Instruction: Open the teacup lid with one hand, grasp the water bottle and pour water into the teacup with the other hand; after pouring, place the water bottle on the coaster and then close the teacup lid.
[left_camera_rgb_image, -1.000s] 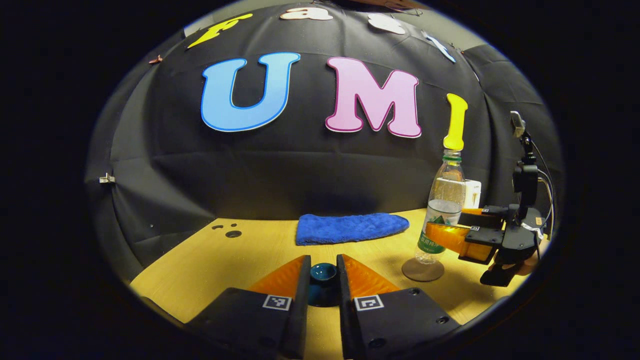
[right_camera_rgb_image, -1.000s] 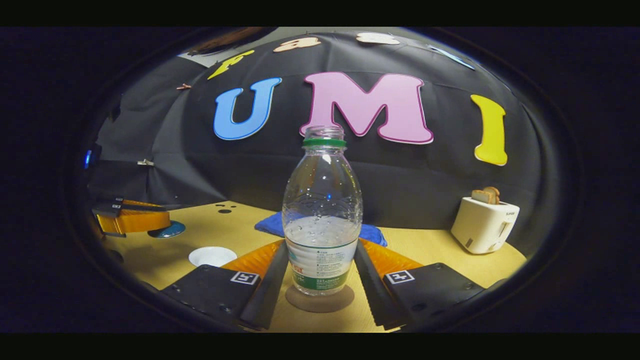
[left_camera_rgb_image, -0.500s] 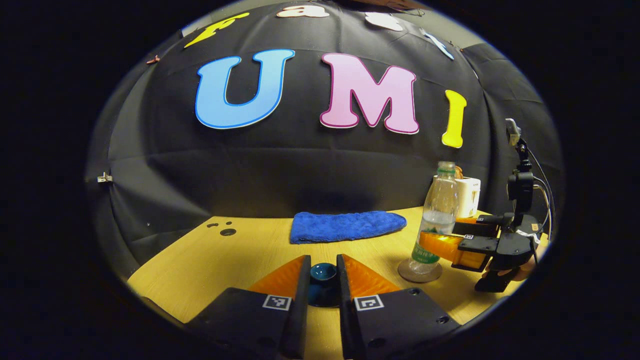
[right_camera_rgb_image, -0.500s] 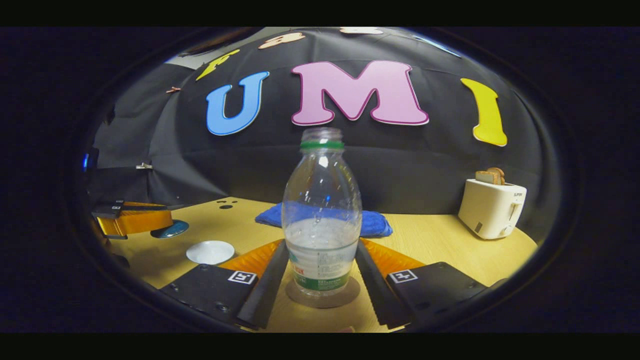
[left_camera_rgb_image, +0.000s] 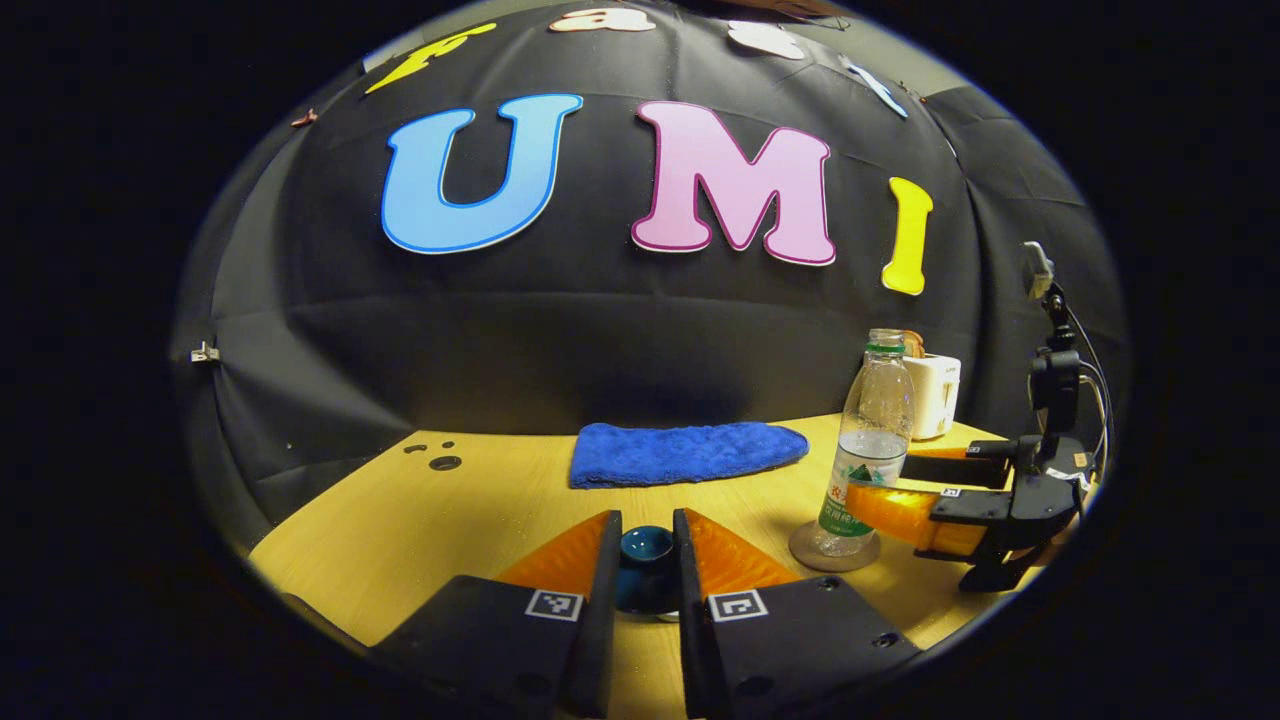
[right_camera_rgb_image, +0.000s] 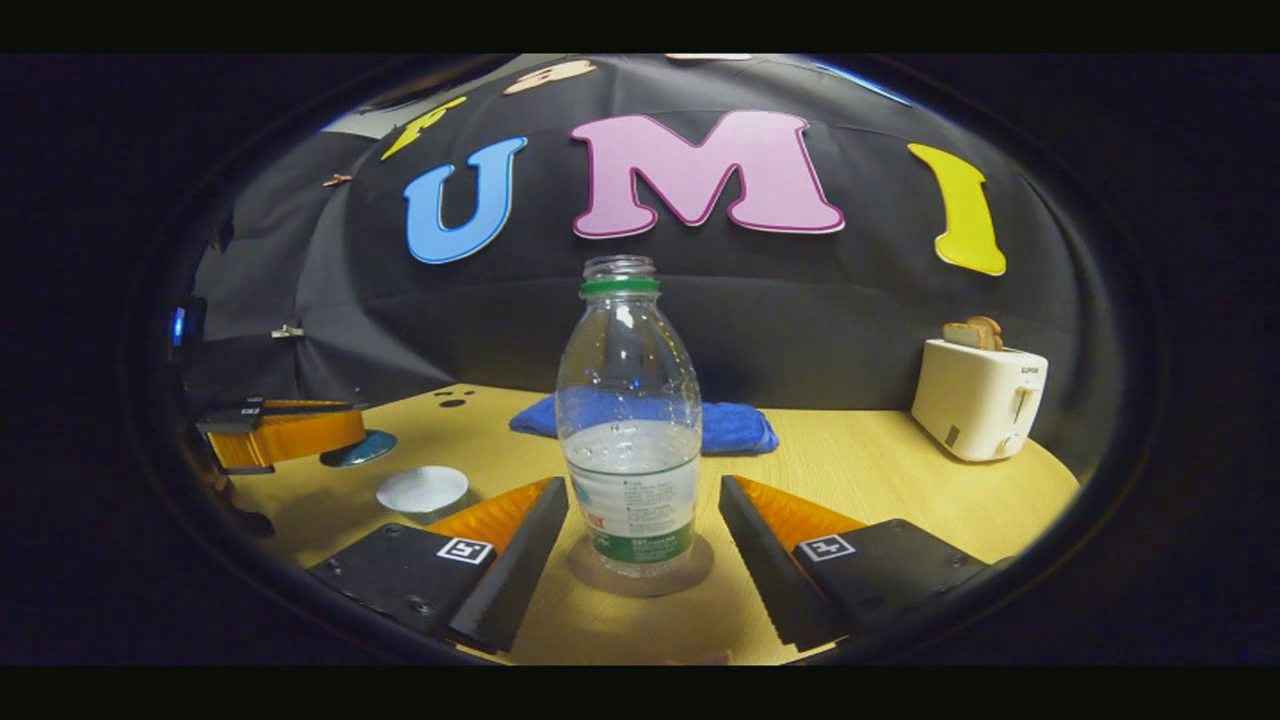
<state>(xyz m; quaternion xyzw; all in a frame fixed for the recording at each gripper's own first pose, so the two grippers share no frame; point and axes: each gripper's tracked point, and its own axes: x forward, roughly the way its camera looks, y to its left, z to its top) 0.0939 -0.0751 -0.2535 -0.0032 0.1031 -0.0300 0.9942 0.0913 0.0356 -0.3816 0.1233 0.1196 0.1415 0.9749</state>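
The water bottle (right_camera_rgb_image: 628, 450) stands upright and uncapped on the round brown coaster (right_camera_rgb_image: 640, 580), partly filled. My right gripper (right_camera_rgb_image: 640, 492) is open, with a gap between each finger and the bottle. From the left gripper view, the bottle (left_camera_rgb_image: 872, 430) and coaster (left_camera_rgb_image: 800, 550) sit at the right with the right gripper (left_camera_rgb_image: 885, 487) around them. My left gripper (left_camera_rgb_image: 646, 520) is shut on the dark teal teacup lid (left_camera_rgb_image: 645, 555). The right gripper view has the left gripper (right_camera_rgb_image: 285, 432) holding the lid (right_camera_rgb_image: 358, 450) beside the open white teacup (right_camera_rgb_image: 422, 490).
A blue cloth (left_camera_rgb_image: 688, 452) lies at the back of the wooden table (left_camera_rgb_image: 450, 520). A white toaster (right_camera_rgb_image: 978, 398) with bread in it stands at the back right. Small holes (left_camera_rgb_image: 440, 460) mark the table's far left.
The right gripper set the bottle down on the coaster and its fingers have spread apart, letting go. The left gripper keeps hold of the lid, barely moving.
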